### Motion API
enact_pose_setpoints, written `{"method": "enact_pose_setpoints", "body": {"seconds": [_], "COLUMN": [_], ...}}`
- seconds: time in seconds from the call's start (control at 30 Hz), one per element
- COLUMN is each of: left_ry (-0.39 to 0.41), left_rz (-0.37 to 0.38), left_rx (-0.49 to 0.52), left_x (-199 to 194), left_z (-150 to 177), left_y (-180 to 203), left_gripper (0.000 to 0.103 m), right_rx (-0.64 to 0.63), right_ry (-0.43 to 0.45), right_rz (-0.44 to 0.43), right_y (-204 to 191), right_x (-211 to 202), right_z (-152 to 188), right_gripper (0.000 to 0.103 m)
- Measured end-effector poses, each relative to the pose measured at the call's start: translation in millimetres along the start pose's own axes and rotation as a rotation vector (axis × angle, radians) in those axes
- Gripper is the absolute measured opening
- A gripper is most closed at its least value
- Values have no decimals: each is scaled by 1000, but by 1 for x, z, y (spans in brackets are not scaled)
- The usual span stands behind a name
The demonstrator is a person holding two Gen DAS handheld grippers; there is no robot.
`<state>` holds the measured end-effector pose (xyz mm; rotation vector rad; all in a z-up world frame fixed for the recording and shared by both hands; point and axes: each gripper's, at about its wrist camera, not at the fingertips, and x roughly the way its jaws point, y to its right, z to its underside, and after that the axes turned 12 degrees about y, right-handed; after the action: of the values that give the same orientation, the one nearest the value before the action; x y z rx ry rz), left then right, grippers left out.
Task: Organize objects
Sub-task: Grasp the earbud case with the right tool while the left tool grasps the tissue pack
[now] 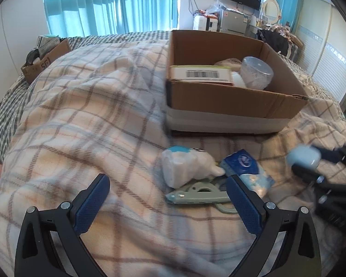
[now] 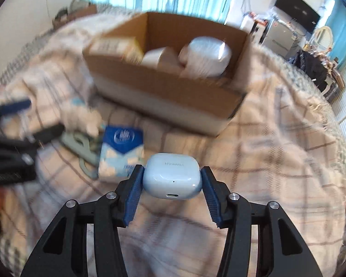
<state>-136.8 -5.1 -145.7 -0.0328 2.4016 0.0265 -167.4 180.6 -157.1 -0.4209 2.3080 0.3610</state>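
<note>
My right gripper is shut on a pale blue earbud case and holds it above the plaid blanket; it also shows at the right in the left wrist view. My left gripper is open and empty, low over the blanket. Just beyond it lie a white figurine, a blue tissue pack and a pale green clip. An open cardboard box stands behind them. In it are a labelled carton and a clear round container.
The plaid blanket covers a bed. A second cardboard box with items sits at the bed's far left. A fridge, TV and cluttered furniture stand at the back right by the blue curtains.
</note>
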Motion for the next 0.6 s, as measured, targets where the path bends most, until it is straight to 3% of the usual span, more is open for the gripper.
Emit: {"method": "enact_pose_setpoints", "body": {"seconds": [0.27,0.6], "left_ry": [-31,-135], "left_rz": [65,96], "left_rx": [20,95], "left_x": [12,49], "left_z": [3,11], "left_y": [57,100], "left_gripper": [103,97], "right_rx": [32,148], "right_ry": [86,50], "right_rz": [86,10], "right_y": [42,64], "right_x": [-23,-7], "right_z": [-23,4], "right_gripper": [50,50]}}
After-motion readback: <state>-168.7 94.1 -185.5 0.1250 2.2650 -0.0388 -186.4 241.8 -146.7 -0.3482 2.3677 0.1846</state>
